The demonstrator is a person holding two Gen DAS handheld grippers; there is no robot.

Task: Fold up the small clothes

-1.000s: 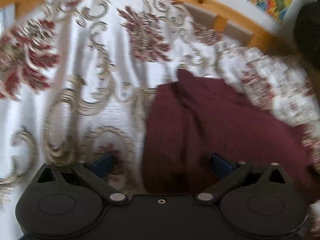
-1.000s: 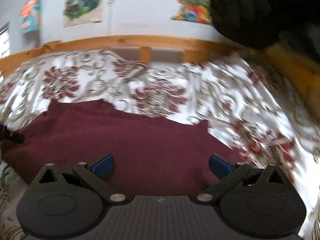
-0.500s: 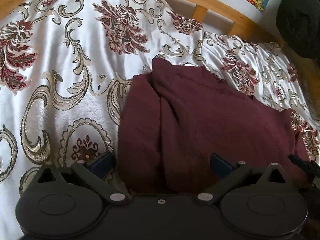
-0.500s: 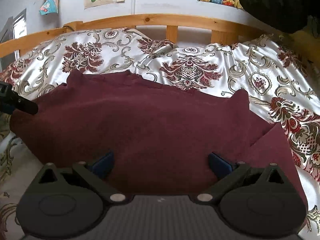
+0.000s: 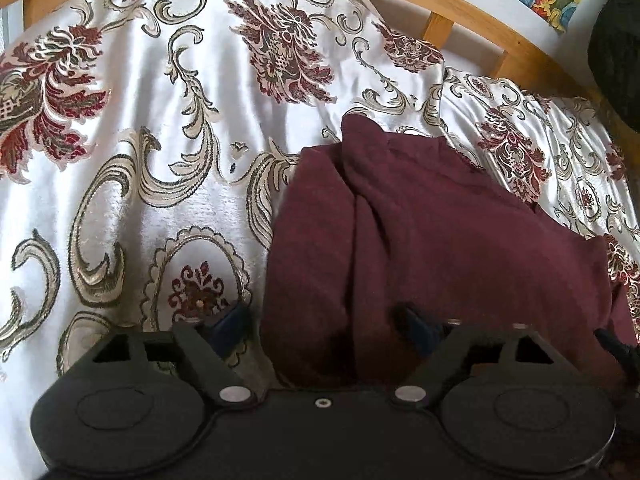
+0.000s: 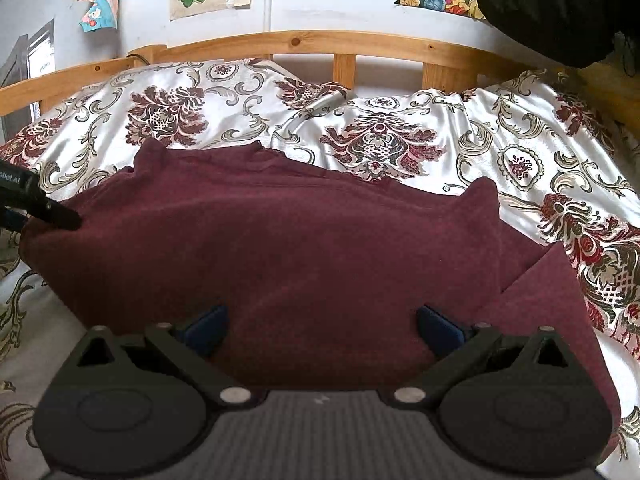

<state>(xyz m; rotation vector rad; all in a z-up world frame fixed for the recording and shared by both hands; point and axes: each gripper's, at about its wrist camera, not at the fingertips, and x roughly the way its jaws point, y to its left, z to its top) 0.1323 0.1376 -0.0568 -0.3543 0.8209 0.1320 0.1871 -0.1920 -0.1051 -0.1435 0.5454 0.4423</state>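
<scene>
Lying mid-bed, the maroon garment (image 6: 288, 248) spreads flat on the floral bedspread (image 6: 400, 120), likely so we can fold it. Left gripper (image 5: 326, 322) straddles its 9 o'clock edge, jaws just been closing, cloth between, not yet pinched. Right gripper (image 6: 320, 326) spread over the near hem. Hem under both hidden; dark mass (image 6: 552, 4) at 1 o'clock unclear.

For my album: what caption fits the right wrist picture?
Open right hand-held gripper over a dark red garment on a flowered bedspread.
</scene>
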